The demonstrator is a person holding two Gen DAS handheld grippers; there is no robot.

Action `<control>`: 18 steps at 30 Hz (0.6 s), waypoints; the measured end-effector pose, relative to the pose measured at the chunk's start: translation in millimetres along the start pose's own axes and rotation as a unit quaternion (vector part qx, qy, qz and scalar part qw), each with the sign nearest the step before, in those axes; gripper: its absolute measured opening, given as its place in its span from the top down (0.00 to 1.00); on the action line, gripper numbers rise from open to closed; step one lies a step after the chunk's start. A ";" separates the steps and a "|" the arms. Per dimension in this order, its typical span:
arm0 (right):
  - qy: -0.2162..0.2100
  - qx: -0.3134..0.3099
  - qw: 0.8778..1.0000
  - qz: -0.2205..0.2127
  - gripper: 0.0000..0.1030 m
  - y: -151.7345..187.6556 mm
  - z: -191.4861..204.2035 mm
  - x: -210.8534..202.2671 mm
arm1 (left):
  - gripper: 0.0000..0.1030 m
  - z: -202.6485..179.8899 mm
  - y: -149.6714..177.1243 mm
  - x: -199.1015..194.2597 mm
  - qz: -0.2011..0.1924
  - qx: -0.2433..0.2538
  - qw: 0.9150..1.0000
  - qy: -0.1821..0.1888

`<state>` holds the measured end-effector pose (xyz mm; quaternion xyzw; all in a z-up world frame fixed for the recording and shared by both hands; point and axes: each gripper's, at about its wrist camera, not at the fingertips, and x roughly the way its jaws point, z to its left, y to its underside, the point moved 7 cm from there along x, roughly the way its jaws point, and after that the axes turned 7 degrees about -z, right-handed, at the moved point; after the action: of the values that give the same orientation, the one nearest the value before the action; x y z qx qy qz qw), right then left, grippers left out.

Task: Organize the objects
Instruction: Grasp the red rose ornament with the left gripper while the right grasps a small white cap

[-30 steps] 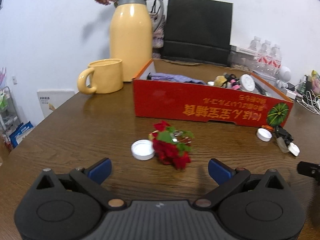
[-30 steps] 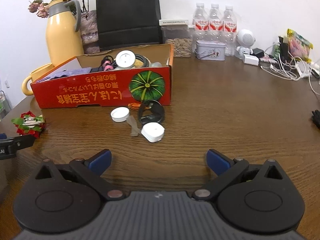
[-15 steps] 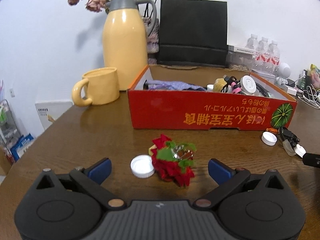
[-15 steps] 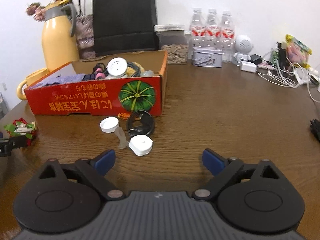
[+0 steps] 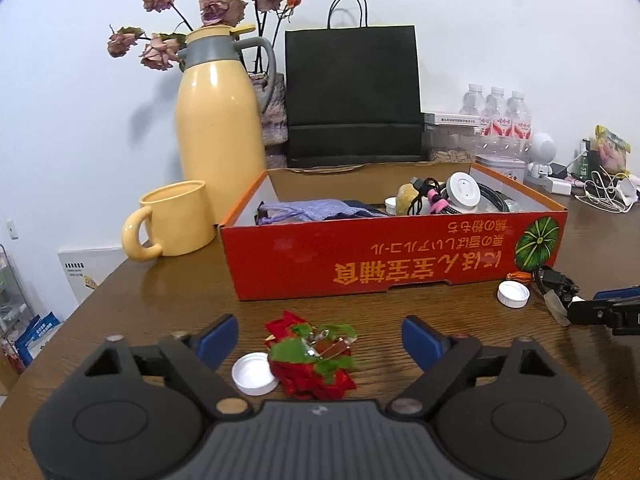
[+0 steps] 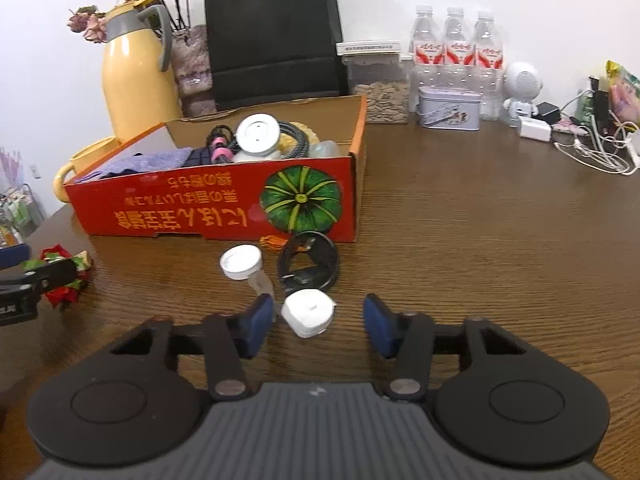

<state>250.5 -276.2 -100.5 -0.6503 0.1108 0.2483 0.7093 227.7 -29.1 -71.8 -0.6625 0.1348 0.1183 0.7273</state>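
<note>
A red and green fabric flower (image 5: 312,356) lies on the wooden table between the open jaws of my left gripper (image 5: 319,338), with a white bottle cap (image 5: 254,373) just left of it. My right gripper (image 6: 318,325) is open around a white roll (image 6: 307,312). Past it lie a black ring (image 6: 310,266), a white cap (image 6: 241,262) and a clear plastic piece (image 6: 262,283). The red cardboard box (image 5: 396,256) behind holds a purple cloth, cables and a white disc. The flower also shows in the right wrist view (image 6: 66,280), partly behind the left gripper.
A yellow mug (image 5: 174,220) and yellow thermos jug (image 5: 220,128) stand left of the box, a black paper bag (image 5: 354,96) behind it. Water bottles (image 6: 458,64), a tin (image 6: 448,109), a white figure (image 6: 520,94) and cables (image 6: 596,148) fill the back right.
Both grippers have moved forward and lower. The flower now sits between the left jaws and the white roll between the right jaws. The right jaws have narrowed somewhat.
</note>
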 end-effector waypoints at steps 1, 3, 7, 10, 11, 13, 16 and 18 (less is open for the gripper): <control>-0.002 0.000 1.000 0.000 0.57 0.0 0.8 -0.2 | 0.28 -1.2 0.6 0.5 0.002 -0.001 1.000 0.002; -0.006 0.002 1.000 0.000 0.66 0.0 1.5 -0.4 | 0.38 -2.9 2.3 2.3 0.010 -0.004 1.000 0.007; -0.011 0.008 1.000 -0.003 0.73 0.0 0.7 -2.5 | 0.66 -0.8 5.3 1.6 0.014 -0.019 1.000 0.013; -0.010 0.009 1.000 -0.016 0.73 -1.1 0.9 -8.1 | 0.73 4.3 5.1 -3.5 0.004 -0.033 0.999 0.012; -0.009 0.010 1.000 -0.021 0.73 -1.7 1.1 -9.7 | 0.74 5.4 5.4 -4.3 0.003 -0.037 0.999 0.013; -0.007 0.010 0.999 -0.030 0.73 -2.4 0.9 -13.7 | 0.74 6.6 5.7 -5.3 0.003 -0.041 0.999 0.014; 0.000 0.008 0.999 -0.043 0.73 -4.5 0.4 -18.1 | 0.75 8.5 6.4 -7.4 0.003 -0.049 0.999 0.018; 0.003 0.004 0.999 -0.051 0.73 -5.6 0.8 -21.4 | 0.76 9.4 6.9 -9.1 0.002 -0.052 0.998 0.018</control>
<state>234.9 -280.1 -85.2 -0.6532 0.0808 0.2091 0.7232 217.1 -19.0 -74.3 -0.7014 0.1429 0.1144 0.6888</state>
